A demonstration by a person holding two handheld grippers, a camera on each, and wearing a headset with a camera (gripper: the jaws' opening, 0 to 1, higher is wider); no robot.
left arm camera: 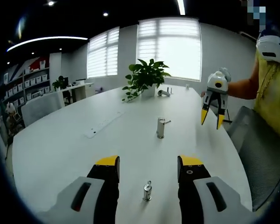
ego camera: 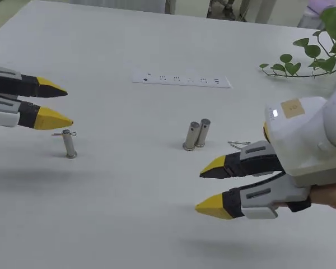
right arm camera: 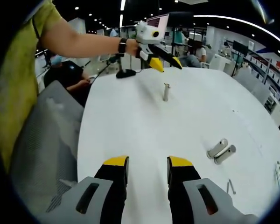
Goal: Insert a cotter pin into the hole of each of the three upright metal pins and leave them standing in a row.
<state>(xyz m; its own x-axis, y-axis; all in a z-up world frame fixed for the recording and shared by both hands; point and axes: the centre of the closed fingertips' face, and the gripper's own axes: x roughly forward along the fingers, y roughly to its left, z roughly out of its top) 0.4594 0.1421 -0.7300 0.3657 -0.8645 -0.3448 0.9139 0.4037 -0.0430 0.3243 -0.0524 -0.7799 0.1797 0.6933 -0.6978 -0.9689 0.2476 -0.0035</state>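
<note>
White power strip [ego camera: 181, 79], plant [ego camera: 319, 50] beyond metal pins [ego camera: 191, 136]; left tool [ego camera: 70, 106], right tool [ego camera: 198, 191] gaping, empty

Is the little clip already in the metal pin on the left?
In. A thin wire clip pokes sideways through the top of the left metal pin, which is standing upright.

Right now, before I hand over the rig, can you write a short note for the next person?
Left gripper: jaws open, empty, near the left metal pin, which already carries a cotter pin.
Right gripper: jaws open, empty.
Two bare metal pins stand touching in the middle; loose cotter pins lie beside them.
Done: one pin. Left: two, then line up the row.
</note>
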